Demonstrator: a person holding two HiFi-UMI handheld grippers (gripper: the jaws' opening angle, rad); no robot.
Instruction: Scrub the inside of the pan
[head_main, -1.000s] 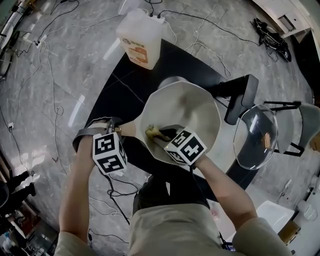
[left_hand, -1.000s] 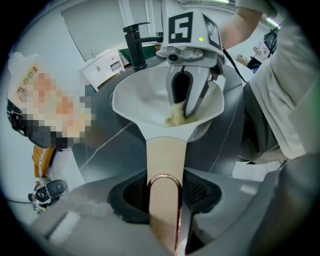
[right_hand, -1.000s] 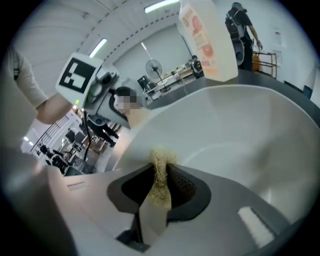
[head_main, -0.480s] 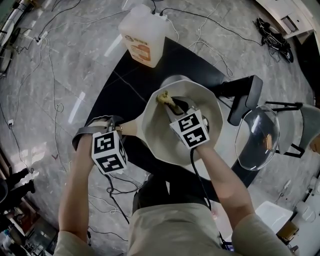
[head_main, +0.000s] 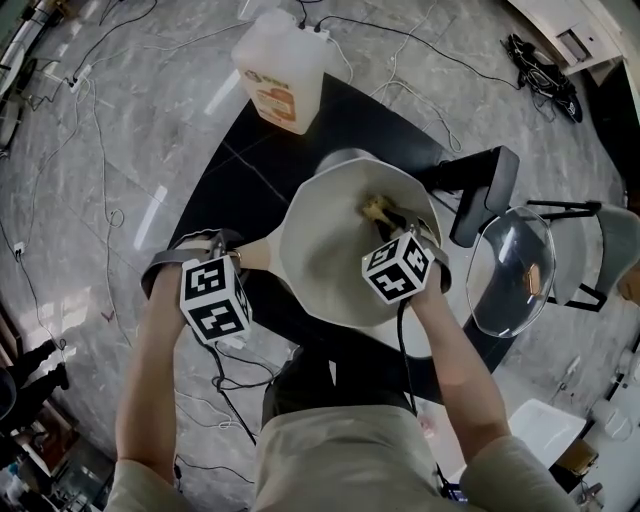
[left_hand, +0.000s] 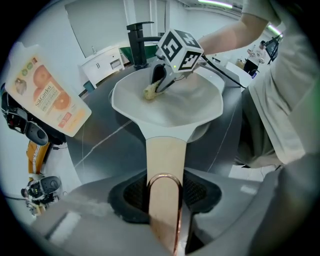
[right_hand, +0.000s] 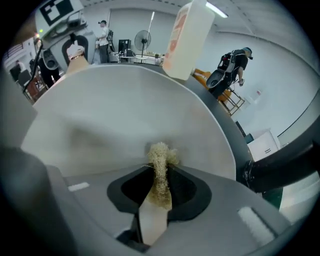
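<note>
A white pan sits on a black counter, and its beige handle points to the left. My left gripper points straight down and is shut on that handle, just ahead of its copper loop. My right gripper is shut on a straw-coloured fibre scrubber with a flat pale stem. The scrubber's tuft presses on the pan's inner wall at the right side. In the left gripper view the right gripper and scrubber are at the pan's far side.
A large white jug with an orange label stands at the counter's far end. A black faucet rises right of the pan, with a glass lid beyond it. Cables lie over the marble floor.
My right gripper swept the scrubber from the pan's near left, past the far wall, round to the right side. The left gripper and the pan stayed put.
</note>
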